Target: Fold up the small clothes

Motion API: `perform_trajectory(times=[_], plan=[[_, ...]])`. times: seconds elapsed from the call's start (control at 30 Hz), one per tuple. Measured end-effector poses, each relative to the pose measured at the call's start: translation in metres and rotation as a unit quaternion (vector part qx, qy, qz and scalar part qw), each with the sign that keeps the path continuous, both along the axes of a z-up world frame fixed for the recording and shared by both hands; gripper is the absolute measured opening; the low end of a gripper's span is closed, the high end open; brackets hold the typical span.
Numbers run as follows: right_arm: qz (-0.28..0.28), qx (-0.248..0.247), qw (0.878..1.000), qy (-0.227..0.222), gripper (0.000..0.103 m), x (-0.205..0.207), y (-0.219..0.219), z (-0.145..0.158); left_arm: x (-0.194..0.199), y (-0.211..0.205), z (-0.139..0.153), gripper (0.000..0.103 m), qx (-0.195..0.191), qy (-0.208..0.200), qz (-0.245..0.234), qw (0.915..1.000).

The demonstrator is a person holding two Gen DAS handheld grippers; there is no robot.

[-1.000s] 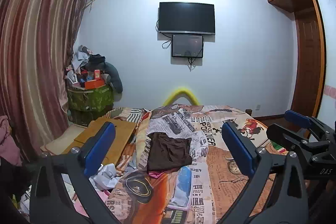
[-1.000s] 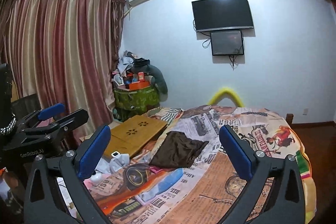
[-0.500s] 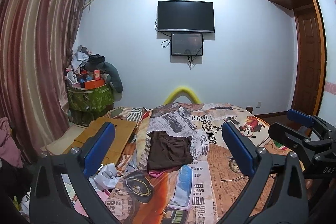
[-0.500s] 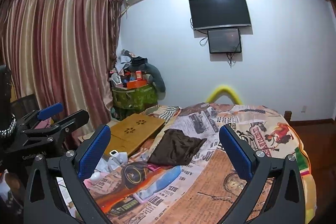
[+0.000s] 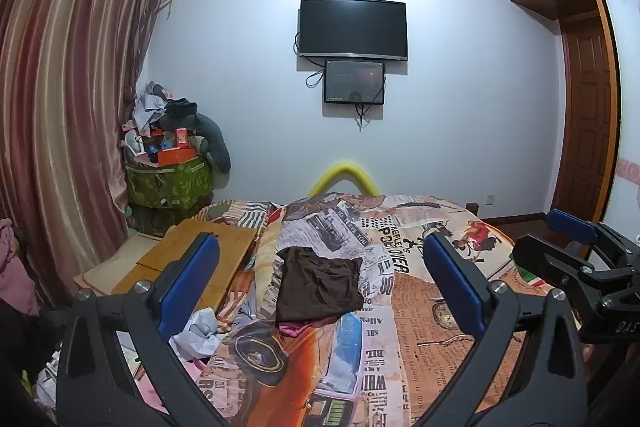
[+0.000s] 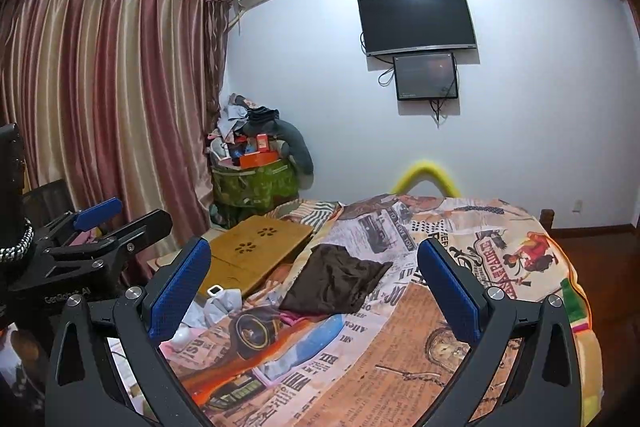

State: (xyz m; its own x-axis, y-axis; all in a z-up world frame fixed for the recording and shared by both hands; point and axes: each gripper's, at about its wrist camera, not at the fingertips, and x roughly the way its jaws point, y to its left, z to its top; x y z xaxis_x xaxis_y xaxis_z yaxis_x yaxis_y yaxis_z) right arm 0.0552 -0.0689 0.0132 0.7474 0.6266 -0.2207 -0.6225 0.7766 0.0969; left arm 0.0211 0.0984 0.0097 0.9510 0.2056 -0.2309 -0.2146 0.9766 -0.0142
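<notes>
A dark brown small garment [image 5: 318, 283] lies crumpled on the patterned bedspread [image 5: 420, 311], with a bit of pink cloth [image 5: 294, 327] under its near edge. It also shows in the right wrist view [image 6: 334, 283]. My left gripper [image 5: 320, 283] is open and empty, held above the bed short of the garment. My right gripper [image 6: 316, 287] is open and empty, also short of it. The right gripper shows at the right edge of the left wrist view [image 5: 576, 259], and the left gripper at the left of the right wrist view [image 6: 96, 239].
A wooden lap desk [image 6: 256, 251] lies left of the garment on the bed. Crumpled white cloth [image 5: 200, 329] sits near it. A green bin piled with clutter [image 5: 168, 179] stands by the curtain [image 5: 60, 115]. A TV [image 5: 354, 27] hangs on the far wall. A wooden door [image 5: 588, 115] is at right.
Both grippers have drifted slightly, so the views shift a little; the garment sits a touch closer to the middle between the fingers. Both stay open and empty.
</notes>
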Motion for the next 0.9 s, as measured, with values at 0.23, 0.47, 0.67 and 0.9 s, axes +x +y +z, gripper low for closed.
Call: perform_trajectory(times=[0.23,0.47,0.67,0.9], plan=[[-0.004,-0.002,1.0,-0.002,0.103,-0.0006,-0.0003,0.0008,0.0012,0.0002,-0.0016,0.103,-0.002,0.0,0.001,1.0],[-0.006,-0.002,1.0,-0.002,0.103,-0.0009,-0.0009,0.0013,0.0019,-0.0013,-0.0016,0.103,-0.003,0.001,-0.005,1.0],[-0.01,-0.001,1.0,-0.002,0.103,0.0,-0.0025,0.0029,0.0007,-0.0042,-0.0023,0.103,0.0,0.003,-0.015,0.9999],[-0.009,-0.001,1.0,-0.002,0.103,0.0004,-0.0027,0.0031,0.0,-0.0047,-0.0004,0.103,-0.002,0.004,-0.017,0.9998]])
